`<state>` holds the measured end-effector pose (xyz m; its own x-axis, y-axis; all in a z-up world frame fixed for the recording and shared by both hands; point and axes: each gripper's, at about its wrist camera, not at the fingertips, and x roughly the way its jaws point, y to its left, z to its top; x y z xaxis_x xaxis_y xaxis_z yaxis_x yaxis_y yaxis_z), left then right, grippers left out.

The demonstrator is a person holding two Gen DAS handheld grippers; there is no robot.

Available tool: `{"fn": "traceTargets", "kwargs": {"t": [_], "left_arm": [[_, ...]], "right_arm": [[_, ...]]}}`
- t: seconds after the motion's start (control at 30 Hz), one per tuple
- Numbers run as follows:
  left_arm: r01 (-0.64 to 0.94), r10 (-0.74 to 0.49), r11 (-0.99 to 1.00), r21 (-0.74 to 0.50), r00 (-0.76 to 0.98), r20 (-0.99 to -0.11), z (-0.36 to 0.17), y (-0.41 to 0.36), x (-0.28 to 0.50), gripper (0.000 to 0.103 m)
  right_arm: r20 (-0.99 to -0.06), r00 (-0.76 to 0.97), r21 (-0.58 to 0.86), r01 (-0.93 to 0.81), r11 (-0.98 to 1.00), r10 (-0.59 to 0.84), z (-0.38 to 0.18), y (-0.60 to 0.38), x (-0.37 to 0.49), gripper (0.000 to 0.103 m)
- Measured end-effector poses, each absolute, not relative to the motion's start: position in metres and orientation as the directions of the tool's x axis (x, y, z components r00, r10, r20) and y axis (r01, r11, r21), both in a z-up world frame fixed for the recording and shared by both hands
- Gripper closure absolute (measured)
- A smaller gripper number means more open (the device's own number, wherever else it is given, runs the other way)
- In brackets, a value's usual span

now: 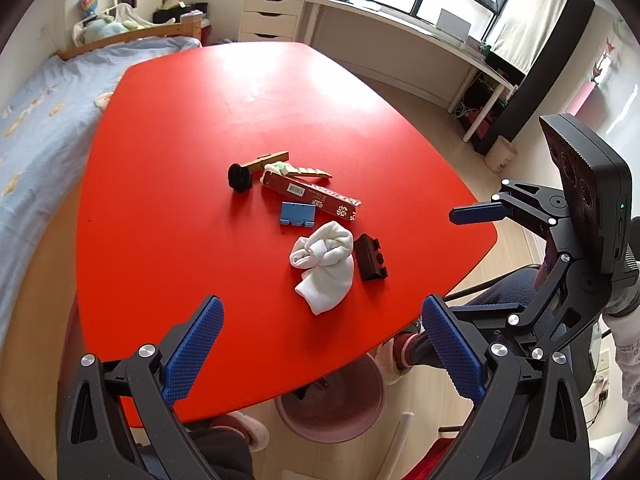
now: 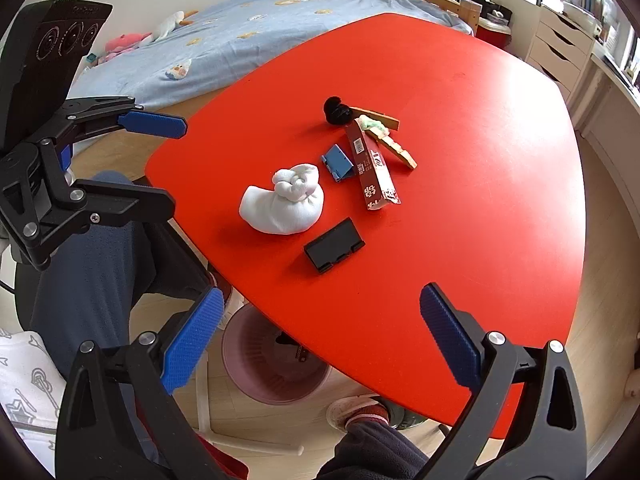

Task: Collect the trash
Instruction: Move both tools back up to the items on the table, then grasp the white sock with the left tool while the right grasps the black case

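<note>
On the red table (image 1: 180,128) (image 2: 480,128) lie a long red carton (image 1: 312,194) (image 2: 374,168), a cardboard strip (image 1: 268,160) (image 2: 396,148), a pale crumpled wad (image 1: 278,168) (image 2: 370,123), a black fuzzy ball (image 1: 240,178) (image 2: 335,110), a blue phone stand (image 1: 296,213) (image 2: 338,163), a black stand (image 1: 370,257) (image 2: 334,250) and rolled white socks (image 1: 324,266) (image 2: 282,204). My left gripper (image 1: 322,354) (image 2: 152,148) is open and empty above the near table edge. My right gripper (image 2: 320,344) is open and empty at the near edge; one finger shows in the left wrist view (image 1: 478,214).
A pink bin (image 1: 332,404) (image 2: 272,364) stands on the floor under the near table edge, with a dark item inside. A bed (image 1: 36,112) (image 2: 240,28) lies beside the table. White drawers (image 1: 272,10) and a desk (image 1: 400,20) stand by the window. The person's legs are next to the bin.
</note>
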<state>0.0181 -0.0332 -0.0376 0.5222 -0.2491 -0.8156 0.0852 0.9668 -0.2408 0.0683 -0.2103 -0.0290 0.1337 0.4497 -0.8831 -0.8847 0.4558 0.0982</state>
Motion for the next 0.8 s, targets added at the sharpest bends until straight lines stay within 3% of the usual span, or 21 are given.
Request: {"fn": "traceTargets", "kwargs": {"t": [0.4, 0.67, 0.8], "left_arm": [[0.088, -0.287, 0.956, -0.278, 0.449, -0.846, -0.073, -0.032, 0.054, 0.008], [0.095, -0.318, 0.947, -0.308, 0.427, -0.846, -0.084, -0.033, 0.065, 0.008], [0.103, -0.331, 0.943, -0.318, 0.412, -0.849, -0.087, -0.035, 0.070, 0.023]], "right_arm": [[-0.899, 0.068, 0.078, -0.947, 0.312, 0.432, -0.050, -0.184, 0.088, 0.006], [-0.909, 0.036, 0.080, -0.963, 0.258, 0.416, -0.060, -0.171, 0.091, 0.020], [-0.908, 0.030, 0.083, -0.965, 0.250, 0.418, -0.064, -0.171, 0.093, 0.029]]}}
